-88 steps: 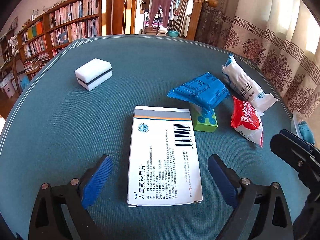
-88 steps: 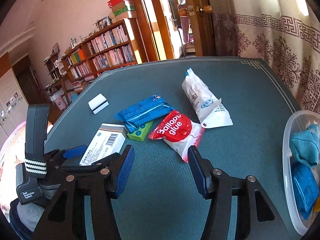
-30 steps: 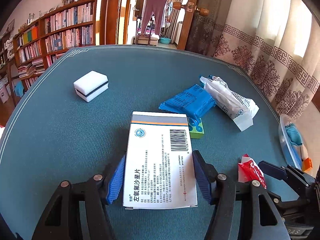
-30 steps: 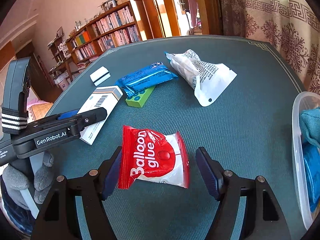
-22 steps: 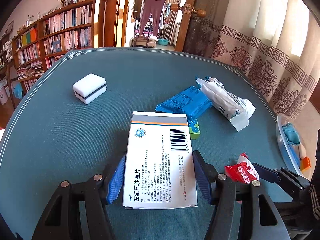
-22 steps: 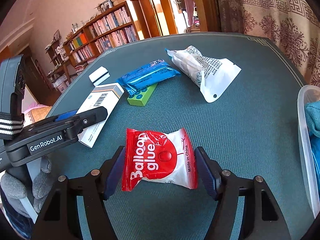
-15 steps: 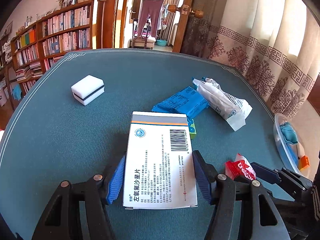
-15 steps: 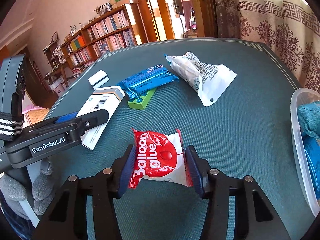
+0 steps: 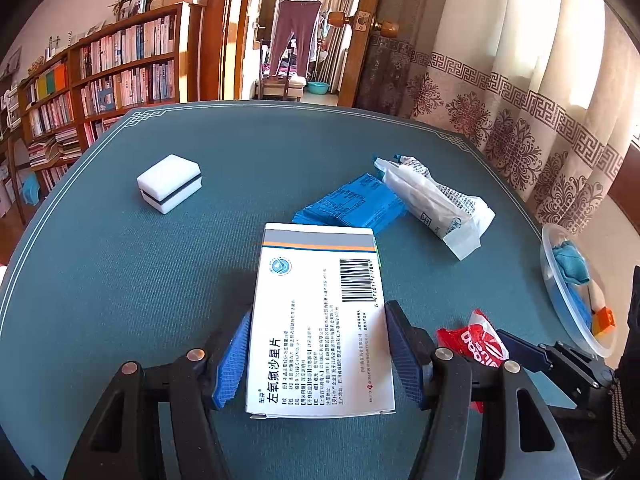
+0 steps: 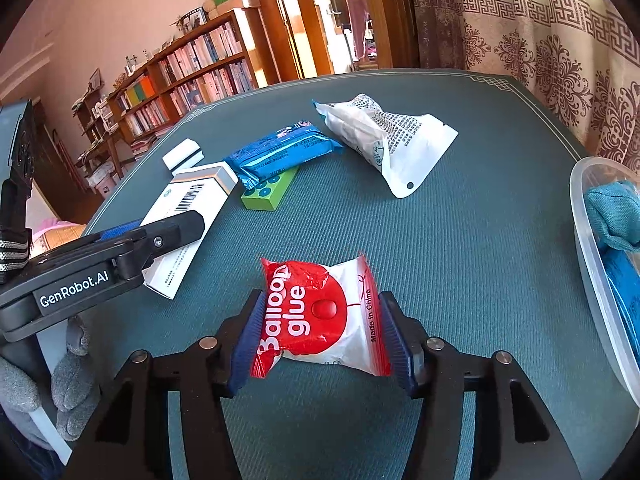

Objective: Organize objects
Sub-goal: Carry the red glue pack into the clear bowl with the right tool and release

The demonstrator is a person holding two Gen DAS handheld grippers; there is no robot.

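My right gripper (image 10: 320, 326) has the red-and-white "Balloon glue" foil packet (image 10: 318, 314) between its blue pads; the jaws are opening slightly after the squeeze of half a second ago, pads touching the packet's two crimped ends, and the packet sits less crumpled than it did then. My left gripper (image 9: 316, 354) is unchanged over the last second, clamped narrow on the white cardboard medicine box (image 9: 318, 316), whose far end lies over the green studded block (image 10: 270, 192). Three seconds ago both jaws stood wide and empty, so both picks now look made; judgement: next comes carrying to the clear plastic tub (image 10: 592, 248) at the right table edge. The teal felt table (image 10: 480, 240) between packet and tub is bare. Blue wrapped packet (image 10: 280, 154), white printed pouch (image 10: 384, 136) and white sponge block (image 9: 169, 182) remain farther out.
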